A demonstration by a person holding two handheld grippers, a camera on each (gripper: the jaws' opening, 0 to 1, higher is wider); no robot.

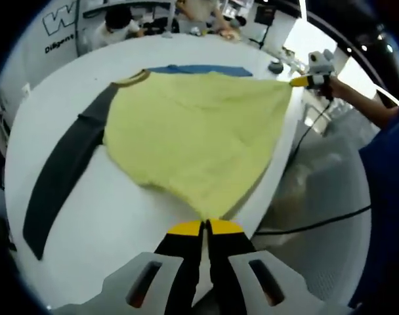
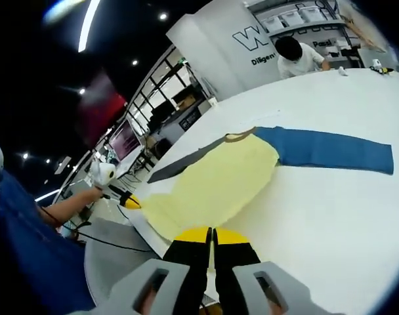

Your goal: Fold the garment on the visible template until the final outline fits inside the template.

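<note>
A shirt with a yellow body (image 1: 193,131), a dark grey sleeve (image 1: 65,170) and a blue sleeve (image 1: 199,69) lies spread on the white table (image 1: 107,216). My left gripper (image 1: 205,226) is shut on one bottom corner of the yellow cloth at the table's edge. My right gripper (image 1: 303,81), held by a hand, pinches the other bottom corner, and the hem is stretched between them. In the right gripper view, my right gripper (image 2: 211,233) is shut on the yellow body (image 2: 219,177). The blue sleeve (image 2: 331,149) lies flat to the right, the grey sleeve (image 2: 180,165) beyond, and my left gripper (image 2: 130,201) is at the left.
People stand at the table's far side (image 1: 121,23), below a white wall with lettering (image 2: 252,39). A small dark object (image 1: 275,66) sits near the far table edge. A black cable (image 1: 317,226) hangs over grey floor beside the table. A person's blue sleeve (image 1: 386,164) is close on the right.
</note>
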